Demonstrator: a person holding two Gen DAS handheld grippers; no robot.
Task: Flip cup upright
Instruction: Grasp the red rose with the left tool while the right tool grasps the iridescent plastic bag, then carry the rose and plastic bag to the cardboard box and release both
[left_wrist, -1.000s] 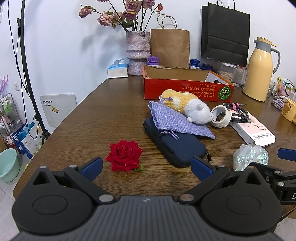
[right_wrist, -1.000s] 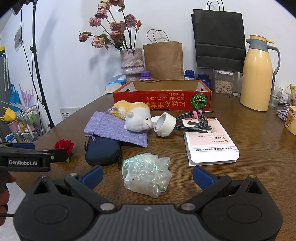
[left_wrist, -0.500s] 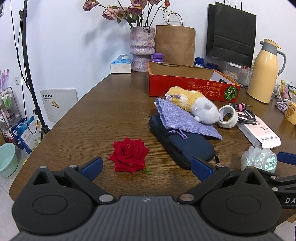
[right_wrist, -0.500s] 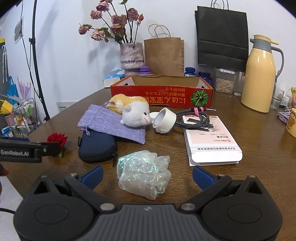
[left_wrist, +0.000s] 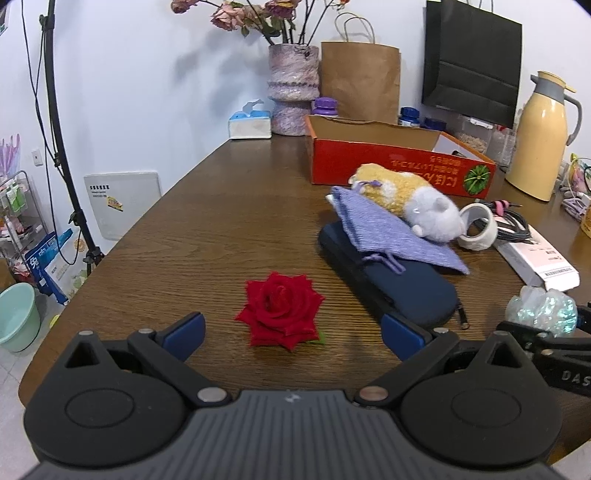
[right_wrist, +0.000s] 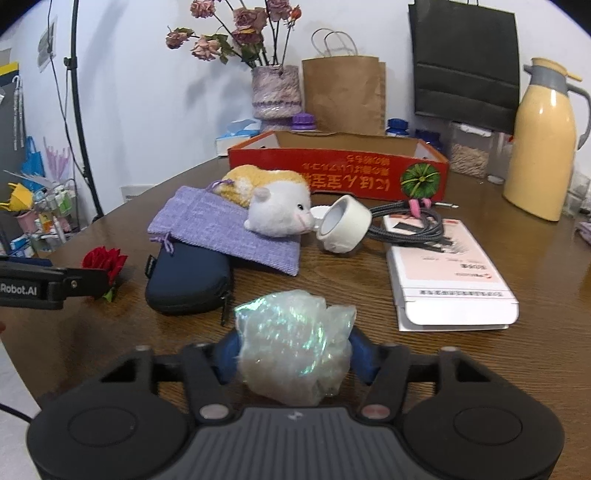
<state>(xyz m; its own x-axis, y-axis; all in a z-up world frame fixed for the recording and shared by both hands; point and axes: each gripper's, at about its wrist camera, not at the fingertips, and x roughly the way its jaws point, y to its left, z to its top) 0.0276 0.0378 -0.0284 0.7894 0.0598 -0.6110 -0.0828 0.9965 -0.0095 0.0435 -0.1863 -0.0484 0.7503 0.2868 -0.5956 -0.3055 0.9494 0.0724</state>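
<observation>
A crinkled, iridescent, translucent cup sits on the brown table at its near edge. Which way up it stands I cannot tell. My right gripper is shut on it, with a blue pad pressed on each side. The left wrist view shows the same cup at the far right, with the right gripper's black fingers around it. My left gripper is open and low over the table's left part, with a red rose just ahead between its fingers.
Beyond the cup lie a navy zip case, a purple pouch with a plush hamster, a white ring-shaped piece on its side, black cables and a white box. A red carton and yellow jug stand farther back.
My right gripper moved forward around the iridescent cup and went from wide open to shut on it. The left gripper shifted slightly toward the rose and stayed open.
</observation>
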